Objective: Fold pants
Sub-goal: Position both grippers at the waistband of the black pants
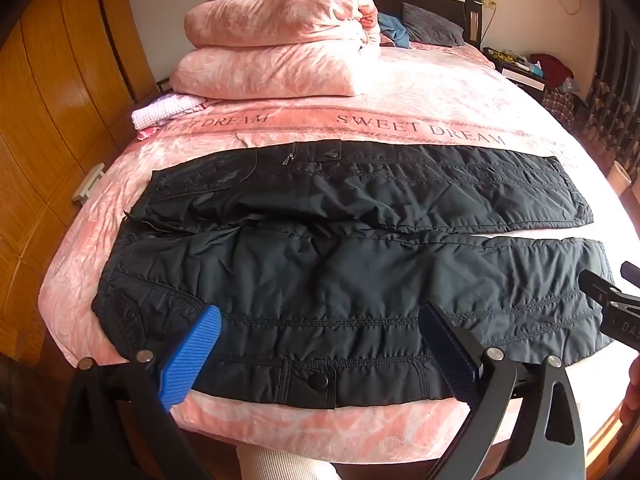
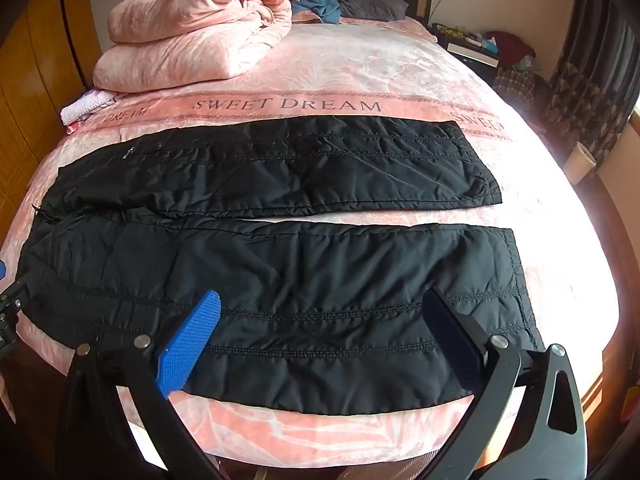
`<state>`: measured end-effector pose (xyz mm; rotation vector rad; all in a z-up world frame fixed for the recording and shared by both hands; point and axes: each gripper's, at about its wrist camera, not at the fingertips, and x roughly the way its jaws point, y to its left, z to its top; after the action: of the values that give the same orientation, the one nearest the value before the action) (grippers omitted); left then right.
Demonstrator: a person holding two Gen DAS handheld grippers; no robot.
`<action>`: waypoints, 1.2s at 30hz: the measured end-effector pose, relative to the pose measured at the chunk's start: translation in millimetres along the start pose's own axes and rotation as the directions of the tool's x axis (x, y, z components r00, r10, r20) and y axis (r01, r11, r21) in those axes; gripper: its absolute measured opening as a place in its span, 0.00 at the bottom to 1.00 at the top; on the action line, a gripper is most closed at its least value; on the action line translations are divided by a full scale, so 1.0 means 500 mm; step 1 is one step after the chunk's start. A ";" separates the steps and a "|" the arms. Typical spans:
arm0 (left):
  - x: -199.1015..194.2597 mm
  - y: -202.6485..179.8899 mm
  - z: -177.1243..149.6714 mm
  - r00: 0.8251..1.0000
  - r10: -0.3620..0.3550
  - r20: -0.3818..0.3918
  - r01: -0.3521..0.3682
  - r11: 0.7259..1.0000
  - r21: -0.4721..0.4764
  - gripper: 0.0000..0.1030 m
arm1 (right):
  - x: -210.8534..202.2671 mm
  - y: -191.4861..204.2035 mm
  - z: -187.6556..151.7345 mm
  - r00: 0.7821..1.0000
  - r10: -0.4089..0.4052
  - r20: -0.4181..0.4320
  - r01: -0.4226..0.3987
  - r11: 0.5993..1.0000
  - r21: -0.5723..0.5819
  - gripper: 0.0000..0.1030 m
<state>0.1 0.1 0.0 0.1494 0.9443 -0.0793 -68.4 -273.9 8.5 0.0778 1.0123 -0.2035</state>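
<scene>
Okay, I've got the black pants [image 1: 340, 248] spread flat across the pink bed [image 1: 360, 92], waistband out at nine o'clock, cuffs at three, the two legs lying side by side with a thin strip of sheet showing between them toward the cuffs. My left gripper [image 1: 320, 344] hangs over the near leg up by the waist, jaws spread wide, nothing between them; the snap-button pocket [image 1: 316, 380] sits right at six o'clock under it. My right gripper [image 2: 320, 332] hovers over the same leg closer to the cuff, jaws just as wide and empty. Nothing folded yet, so I reckon the first move is bringing one leg over onto the other. To do it cleanly I'd want both grippers biting the near outer seam [image 2: 320, 344] at the same moment, one near the hip, one near the hem, pinching only that leg's layers and not the sheet beneath. This padded fabric looks slippery and puffy, so a deep bite, then lift together toward twelve o'clock, keeping the edge taut so it lands square on the far leg [image 2: 280, 168]
</scene>
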 end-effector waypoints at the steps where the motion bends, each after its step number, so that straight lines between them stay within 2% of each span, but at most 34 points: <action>1: 0.000 0.000 0.000 1.000 -0.001 0.001 0.001 1.000 -0.001 0.96 | 0.000 0.000 0.001 1.000 0.000 -0.002 0.000 1.000 0.000 0.98; 36: 0.006 -0.014 0.006 1.000 -0.001 0.003 0.001 1.000 0.011 0.96 | 0.011 -0.004 0.010 1.000 0.004 -0.005 -0.004 1.000 0.004 0.98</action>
<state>3.2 -7.1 -1.2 0.1586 0.9407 -0.0857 -62.0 -277.2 6.5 0.0835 1.0166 -0.2017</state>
